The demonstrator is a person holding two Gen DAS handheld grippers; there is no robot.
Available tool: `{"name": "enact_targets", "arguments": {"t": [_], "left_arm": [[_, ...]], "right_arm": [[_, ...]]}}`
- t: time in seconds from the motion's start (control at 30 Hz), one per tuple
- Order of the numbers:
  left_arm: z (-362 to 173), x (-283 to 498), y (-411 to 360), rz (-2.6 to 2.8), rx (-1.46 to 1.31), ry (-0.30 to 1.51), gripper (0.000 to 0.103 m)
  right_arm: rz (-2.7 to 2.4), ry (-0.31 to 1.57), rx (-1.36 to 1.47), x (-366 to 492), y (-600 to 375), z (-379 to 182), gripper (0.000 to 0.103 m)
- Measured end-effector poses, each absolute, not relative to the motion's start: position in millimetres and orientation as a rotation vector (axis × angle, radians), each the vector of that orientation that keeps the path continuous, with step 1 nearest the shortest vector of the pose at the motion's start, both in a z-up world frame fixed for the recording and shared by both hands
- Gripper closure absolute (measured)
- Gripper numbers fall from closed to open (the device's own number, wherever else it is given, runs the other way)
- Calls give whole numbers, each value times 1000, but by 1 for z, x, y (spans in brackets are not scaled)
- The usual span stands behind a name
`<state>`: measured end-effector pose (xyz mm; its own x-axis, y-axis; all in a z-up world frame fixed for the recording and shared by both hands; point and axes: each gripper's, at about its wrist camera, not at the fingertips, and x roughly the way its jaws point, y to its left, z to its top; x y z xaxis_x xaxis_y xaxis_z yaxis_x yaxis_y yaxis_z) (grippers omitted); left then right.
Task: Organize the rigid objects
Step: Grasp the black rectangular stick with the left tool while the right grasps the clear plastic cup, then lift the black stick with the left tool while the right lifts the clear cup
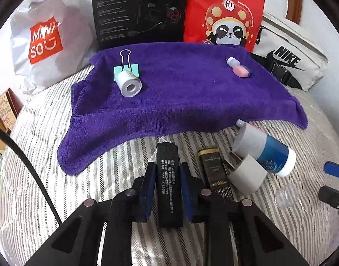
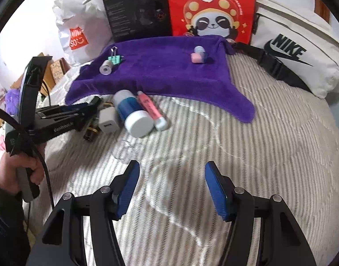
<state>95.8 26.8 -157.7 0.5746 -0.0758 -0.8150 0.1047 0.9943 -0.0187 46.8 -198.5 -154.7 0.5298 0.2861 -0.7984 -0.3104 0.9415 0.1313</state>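
Striped bedspread (image 1: 47, 155) (black bar (image 1: 167, 184) inside left gripper (image 1: 167, 185))

The left gripper (image 1: 167, 184) angles downward, its blue-padded fingers (image 1: 147, 188) clamped shut on a slim black bar with white print (image 1: 167, 186). A hand (image 2: 25, 173) grips its handle. The right gripper (image 2: 171, 190) angles downward, fingers (image 2: 127, 190) spread apart, holding nothing.

Black printed bar (image 1: 168, 188) lies lengthwise on striped bedding, possibly a lighter.

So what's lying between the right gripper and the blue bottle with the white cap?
Only a small clear plastic piece on the striped bedspread, seen in the right wrist view between the right gripper and the blue bottle.
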Motion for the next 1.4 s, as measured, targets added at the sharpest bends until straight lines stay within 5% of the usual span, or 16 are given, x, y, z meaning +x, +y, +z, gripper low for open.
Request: {"name": "enact_targets", "arguments": {"t": [0.47, 0.7, 1.4], "left_arm": [[-160, 75, 60, -74, -30, 897, 82], [-161, 74, 61, -70, -22, 898, 82], [-161, 76, 59, -70, -19, 900, 82]], "right_arm": [[472, 858, -86, 45, -144, -177, 45], [456, 837, -183, 45, -128, -184, 67], [412, 844, -200, 44, -130, -186, 76]]}}
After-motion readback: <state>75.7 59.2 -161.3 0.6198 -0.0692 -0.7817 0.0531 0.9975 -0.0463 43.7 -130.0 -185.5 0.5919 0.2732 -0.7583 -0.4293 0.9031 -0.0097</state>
